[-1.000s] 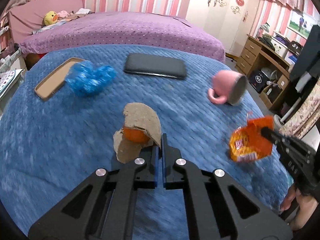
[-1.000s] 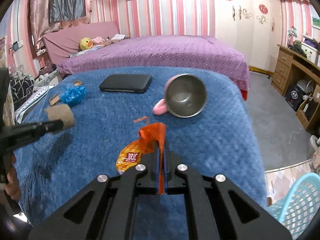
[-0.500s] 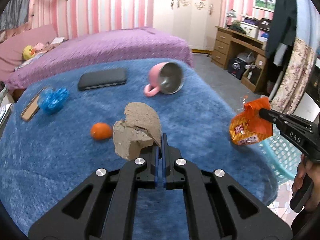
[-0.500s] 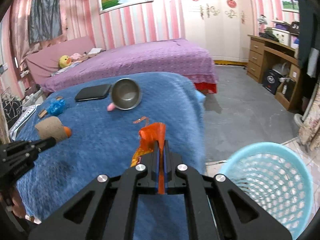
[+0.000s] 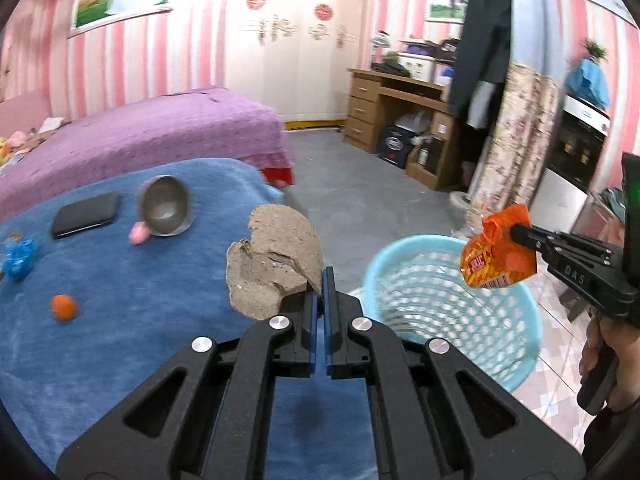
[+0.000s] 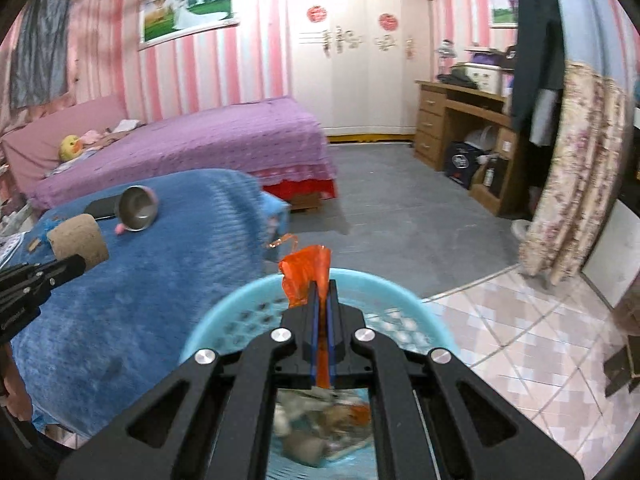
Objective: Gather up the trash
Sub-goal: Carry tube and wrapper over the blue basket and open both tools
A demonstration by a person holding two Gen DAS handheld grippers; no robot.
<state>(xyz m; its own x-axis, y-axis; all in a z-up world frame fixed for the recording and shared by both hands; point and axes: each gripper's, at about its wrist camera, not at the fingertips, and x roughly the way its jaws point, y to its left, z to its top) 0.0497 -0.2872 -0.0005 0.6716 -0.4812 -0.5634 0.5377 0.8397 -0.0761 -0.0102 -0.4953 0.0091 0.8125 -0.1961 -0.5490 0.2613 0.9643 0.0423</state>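
Clamping a cardboard scrap [image 5: 276,268], left gripper [image 5: 319,276]; right gripper [image 6: 323,286] pinches orange wrapper [image 6: 306,276] above blue basket [image 6: 236,316].

Basket [image 6: 256,300] mouth open from above (trash [image 6: 316,428] low inside)

Both wrist views over basket [image 5: 448,316]

Blue-blanketed bed [image 5: 132,344] carries: black case [image 5: 86,214], tipped pink steel-lined mug [image 5: 164,207] just beside it, orange fruit [image 5: 64,307], blue crumpled wrapper [image 5: 18,254] at left edge. Light-blue basket [image 5: 516,332] stands on floor [image 5: 360,204] nr bed's corner.
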